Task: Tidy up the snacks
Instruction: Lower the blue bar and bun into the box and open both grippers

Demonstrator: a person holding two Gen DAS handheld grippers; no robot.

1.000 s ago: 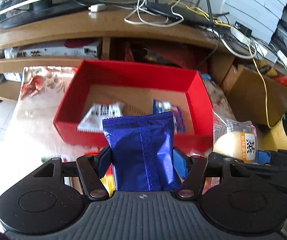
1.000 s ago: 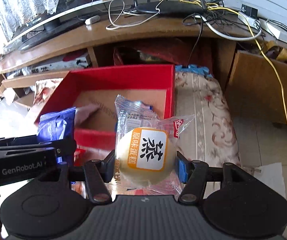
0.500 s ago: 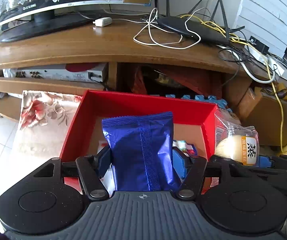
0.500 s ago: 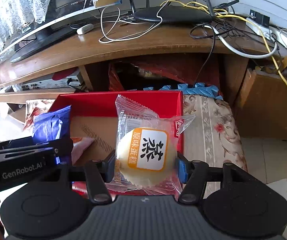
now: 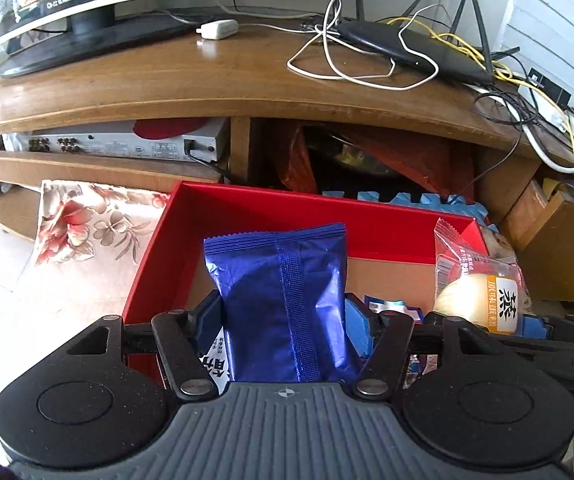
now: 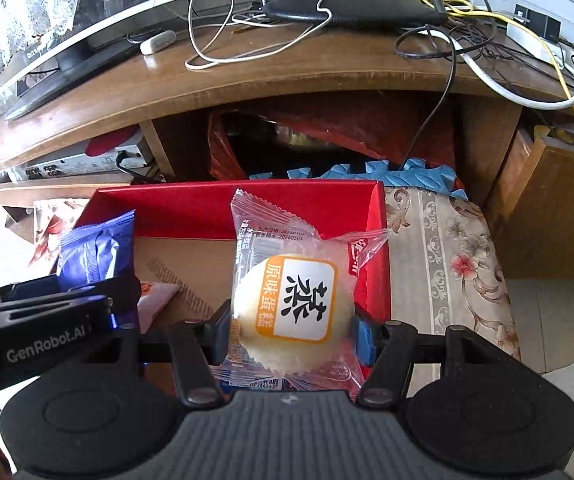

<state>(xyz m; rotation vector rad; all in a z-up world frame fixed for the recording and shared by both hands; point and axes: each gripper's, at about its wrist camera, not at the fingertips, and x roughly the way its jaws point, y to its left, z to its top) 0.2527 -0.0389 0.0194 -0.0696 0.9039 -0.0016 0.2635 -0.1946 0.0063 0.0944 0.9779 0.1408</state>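
My left gripper (image 5: 283,320) is shut on a shiny blue snack packet (image 5: 287,300), held upright over the red box (image 5: 287,210). In the right wrist view my right gripper (image 6: 293,328) is shut on a clear-wrapped round cake with an orange label (image 6: 295,308), also above the red box (image 6: 175,204). The cake (image 5: 483,300) shows at the right of the left wrist view, and the blue packet (image 6: 95,252) with the left gripper's body at the left of the right wrist view. Other snack packets (image 5: 391,308) lie on the box's cardboard floor, mostly hidden.
The box stands on a flowered cloth (image 6: 447,264) in front of a low wooden TV stand (image 5: 207,88) bearing a monitor base, a router and tangled cables. Blue foam mat edges (image 6: 371,172) sit behind the box. A brown cabinet (image 6: 547,216) is at the right.
Both grippers have moved forward over the red box with their snacks still held; the box's far wall and the TV stand now appear closer, and the box's front wall has dropped out of sight.
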